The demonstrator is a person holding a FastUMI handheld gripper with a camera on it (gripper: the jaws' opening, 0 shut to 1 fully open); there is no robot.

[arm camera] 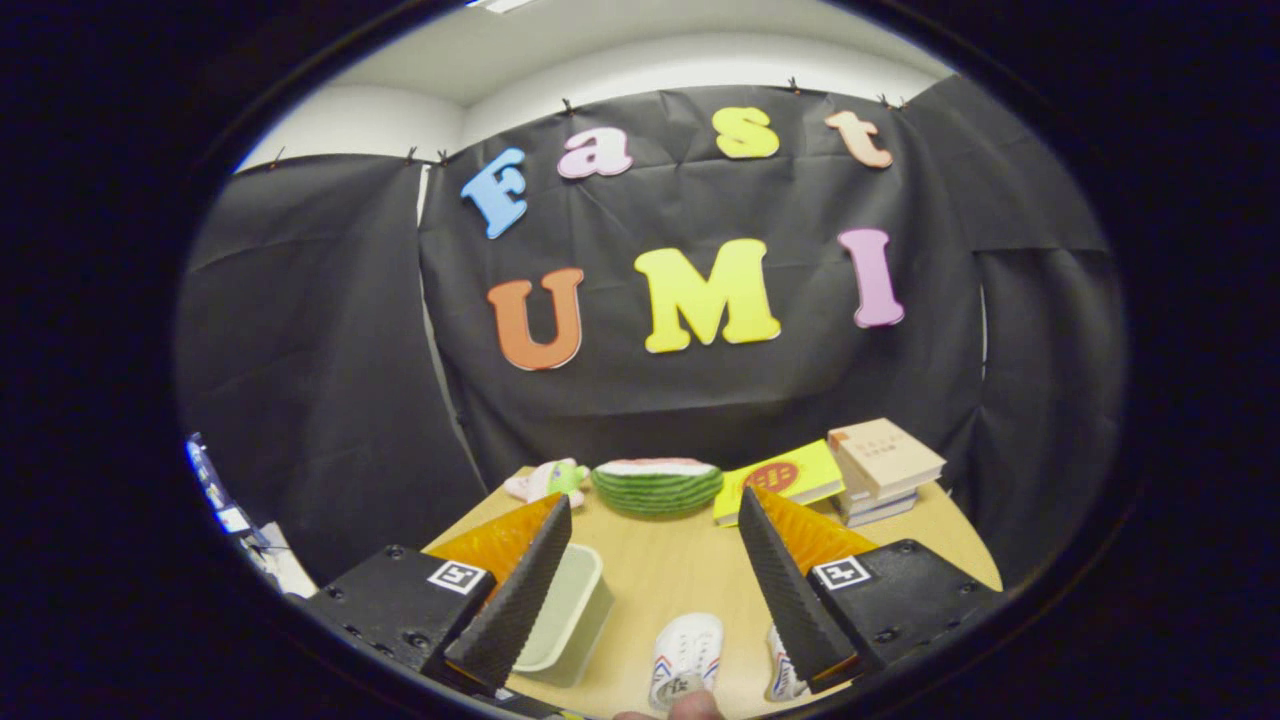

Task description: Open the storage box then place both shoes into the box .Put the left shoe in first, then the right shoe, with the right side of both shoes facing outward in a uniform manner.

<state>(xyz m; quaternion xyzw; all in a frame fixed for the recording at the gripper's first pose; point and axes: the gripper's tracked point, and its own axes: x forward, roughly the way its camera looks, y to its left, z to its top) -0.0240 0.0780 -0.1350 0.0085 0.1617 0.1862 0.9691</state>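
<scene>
Gripper view, single frame, read left to right

- Far left, off the table point(680, 570): a blurred strip of bluish and white items at the booth's edge, too small to identify
- Storage box point(570, 615): pale greenish, rectangular, lying on the wooden table just inside the left finger point(515, 590), which overlaps its near-left side. Whether its lid is on or off cannot be told from this angle
- Gripper point(655, 520): fingers spread wide apart, nothing held between them; both are raised above the table surface, tips pointing toward the far end
- Beyond the left fingertip, at the far table edge: a small pink and green soft toy point(545, 480)
- Next to it, centre far edge: a watermelon slice toy point(657, 485), green striped rind with a pale top, lying between the two fingertips as seen from here and well beyond them
- Near edge, between the fingers: a white shoe point(687, 655) with red and blue side stripes, toe pointing away, resting on the table. A fingertip of the person's hand shows just below it
- Second white shoe point(782, 675), same stripes, just beside the first, largely hidden behind the right finger point(790, 590)
- Far right of the table: a yellow book point(780, 480) lying flat, then a stack of books point(882, 470) with a tan cover on top, touching or nearly touching the yellow one
</scene>
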